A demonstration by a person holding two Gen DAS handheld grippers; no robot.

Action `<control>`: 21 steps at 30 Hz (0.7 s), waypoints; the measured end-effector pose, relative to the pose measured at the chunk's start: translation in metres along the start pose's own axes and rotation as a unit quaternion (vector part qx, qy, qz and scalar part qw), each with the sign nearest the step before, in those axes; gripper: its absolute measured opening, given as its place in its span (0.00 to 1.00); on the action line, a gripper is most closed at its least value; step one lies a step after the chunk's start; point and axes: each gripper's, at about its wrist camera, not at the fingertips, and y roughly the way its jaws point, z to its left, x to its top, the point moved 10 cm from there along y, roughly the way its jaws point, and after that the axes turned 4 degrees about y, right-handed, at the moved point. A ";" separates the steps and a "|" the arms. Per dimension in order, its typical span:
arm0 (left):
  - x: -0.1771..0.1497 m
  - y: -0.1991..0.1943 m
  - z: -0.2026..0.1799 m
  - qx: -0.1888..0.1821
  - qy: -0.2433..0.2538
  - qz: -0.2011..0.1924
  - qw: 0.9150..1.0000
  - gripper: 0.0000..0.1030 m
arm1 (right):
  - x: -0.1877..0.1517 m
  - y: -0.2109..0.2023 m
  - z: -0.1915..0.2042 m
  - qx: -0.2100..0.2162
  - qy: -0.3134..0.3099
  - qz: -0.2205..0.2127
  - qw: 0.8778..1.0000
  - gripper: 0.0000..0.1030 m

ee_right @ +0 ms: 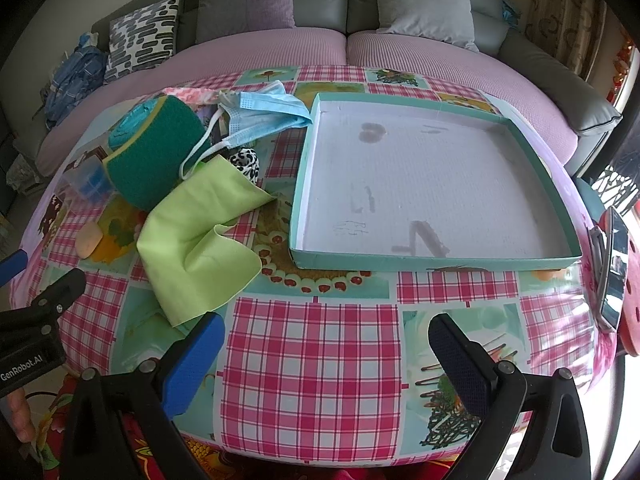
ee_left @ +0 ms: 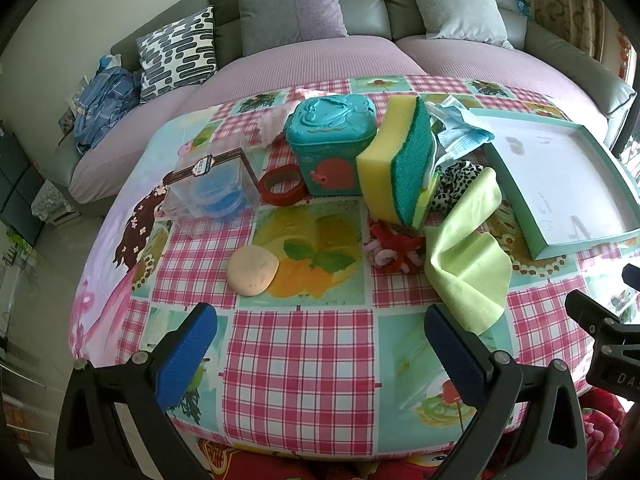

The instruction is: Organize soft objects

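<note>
A yellow-and-green sponge (ee_left: pixel 396 160) (ee_right: pixel 154 156) stands on edge mid-table. A light green cloth (ee_left: pixel 468 256) (ee_right: pixel 198 240) lies crumpled beside it. A blue face mask (ee_left: pixel 460 130) (ee_right: pixel 264 114) and a leopard-print fabric (ee_left: pixel 456 186) (ee_right: pixel 246 162) sit behind the cloth. A red-and-white fuzzy scrunchie (ee_left: pixel 394 252) and a peach soft puff (ee_left: pixel 252 270) (ee_right: pixel 89 240) rest on the tablecloth. The empty teal-rimmed tray (ee_left: pixel 600 240) (ee_right: pixel 436 258) lies at the right. My left gripper (ee_left: pixel 320 340) and right gripper (ee_right: pixel 326 348) hover open near the table's front edge, holding nothing.
A teal lidded box (ee_left: pixel 330 144), a red tape ring (ee_left: pixel 282 188) and a clear box with blue contents (ee_left: pixel 212 192) stand at the back left. A sofa with cushions (ee_left: pixel 312 52) lies behind the table. A phone-like device (ee_right: pixel 614 264) stands at the right edge.
</note>
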 end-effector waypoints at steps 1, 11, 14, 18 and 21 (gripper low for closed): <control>0.000 0.000 0.000 0.000 0.000 0.000 1.000 1.00 | 0.000 0.000 0.000 0.000 0.000 0.000 1.000 1.00; -0.001 0.002 0.000 -0.003 -0.004 0.003 1.000 1.00 | 0.001 0.005 -0.004 -0.001 -0.002 0.001 1.000 1.00; -0.001 0.003 0.000 -0.005 -0.005 0.005 1.000 1.00 | 0.001 0.003 0.001 -0.002 -0.003 0.003 1.000 1.00; -0.002 0.004 0.000 -0.008 -0.006 0.007 1.000 1.00 | -0.001 0.004 0.003 -0.005 -0.006 0.005 1.000 1.00; -0.002 0.004 0.000 -0.010 -0.007 0.009 1.000 1.00 | -0.002 0.005 0.003 -0.007 -0.008 0.007 1.000 1.00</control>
